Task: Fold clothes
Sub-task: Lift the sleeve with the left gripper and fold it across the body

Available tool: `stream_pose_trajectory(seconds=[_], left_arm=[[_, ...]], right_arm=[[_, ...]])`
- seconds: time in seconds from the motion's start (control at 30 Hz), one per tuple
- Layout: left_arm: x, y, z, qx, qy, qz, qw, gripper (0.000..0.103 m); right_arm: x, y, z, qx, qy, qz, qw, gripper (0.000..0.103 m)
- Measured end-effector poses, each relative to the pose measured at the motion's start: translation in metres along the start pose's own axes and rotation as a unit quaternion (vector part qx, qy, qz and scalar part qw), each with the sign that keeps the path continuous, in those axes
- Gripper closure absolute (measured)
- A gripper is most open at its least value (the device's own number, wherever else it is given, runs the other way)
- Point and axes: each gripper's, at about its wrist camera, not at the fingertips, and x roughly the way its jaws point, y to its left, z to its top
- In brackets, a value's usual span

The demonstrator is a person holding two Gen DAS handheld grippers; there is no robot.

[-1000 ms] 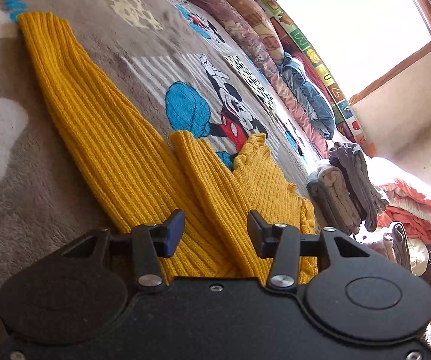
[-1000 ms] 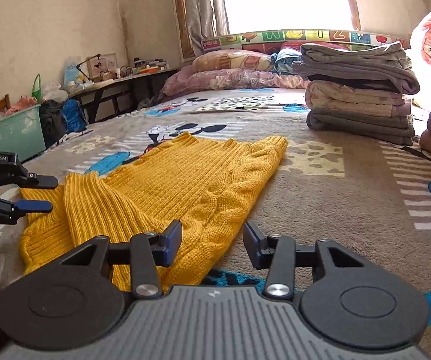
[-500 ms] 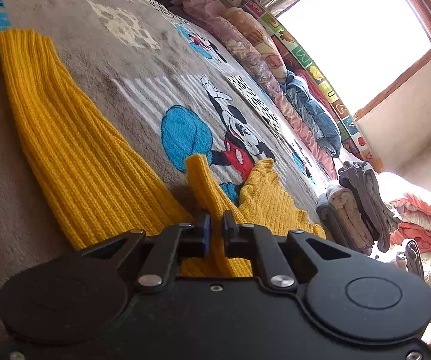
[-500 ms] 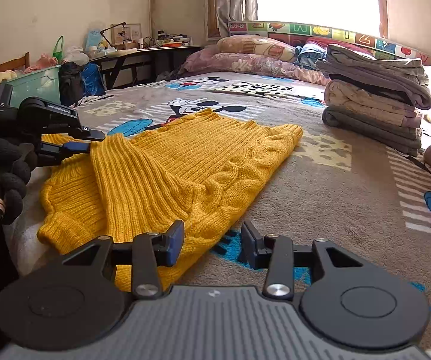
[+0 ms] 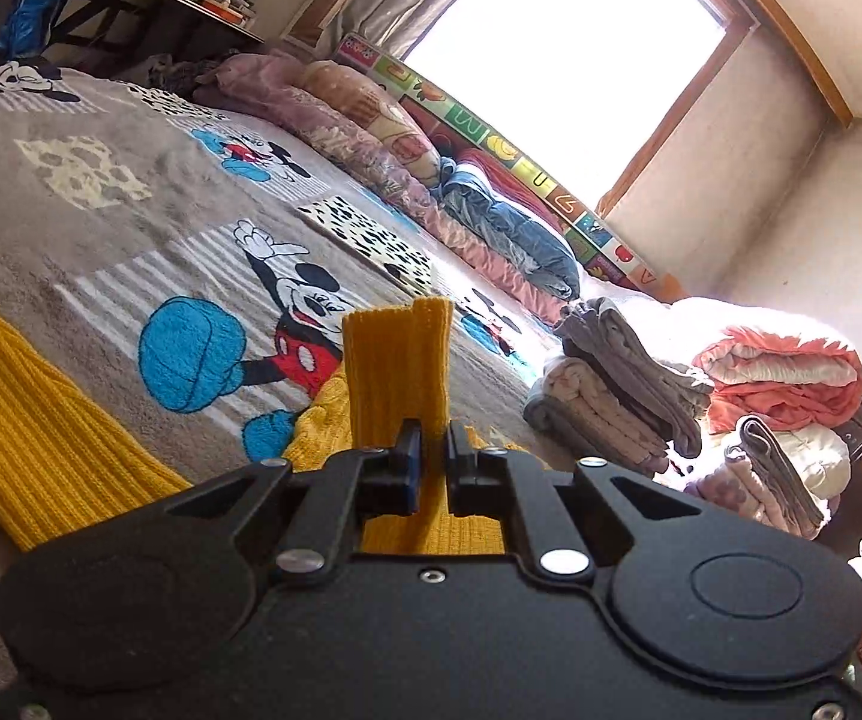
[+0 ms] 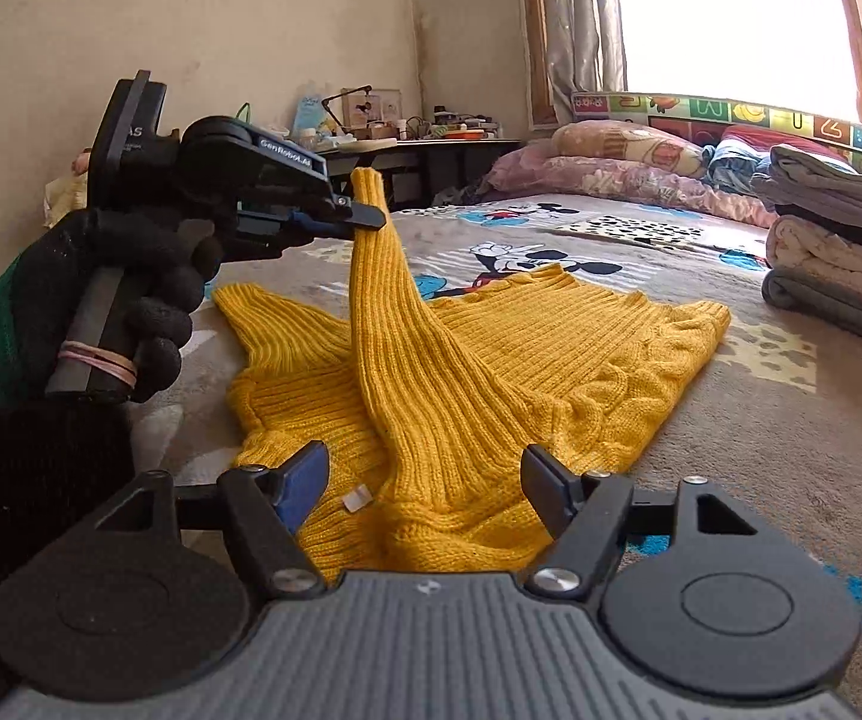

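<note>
A mustard-yellow ribbed sweater lies on the grey cartoon-print blanket. My left gripper is shut on the cuff end of one sleeve, which stands up between its jaws. The right wrist view shows that same left gripper, held by a black-gloved hand, lifting the sleeve off the sweater's body. My right gripper hovers over the sweater's near edge. Its jaws are opening, with knit beneath them but nothing pressed between the pads.
Stacks of folded grey and beige clothes sit at the right on the bed. Pillows and a colourful mat line the window side. An orange and white bundle lies by the stacks. A cluttered desk stands against the far wall.
My left gripper closed on the sleeve cuff and raised it off the bed. My right gripper slid closer over the sweater's near edge and its jaws spread wider.
</note>
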Motion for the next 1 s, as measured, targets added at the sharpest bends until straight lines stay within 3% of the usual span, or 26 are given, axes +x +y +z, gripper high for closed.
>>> stream_pose_trajectory(seconds=[0.23,0.4,0.77,1.0], left_arm=[[0.037,-0.051,0.01,0.026,0.03,-0.037,0.9985,0.097],[0.075,-0.07,0.012,0.028,0.07,-0.036,0.9965,0.097],[0.148,-0.092,0.002,0.013,0.145,-0.011,0.9892,0.097],[0.183,-0.1,-0.013,0.02,0.171,0.022,0.9847,0.097]], right_arm=[[0.007,0.005,-0.002,-0.012,0.006,0.017,1.0,0.032],[0.015,-0.001,-0.006,0.004,0.039,0.025,0.999,0.032],[0.012,0.02,-0.01,-0.039,0.065,0.054,0.996,0.033],[0.006,0.014,-0.008,-0.01,0.072,0.073,0.995,0.033]])
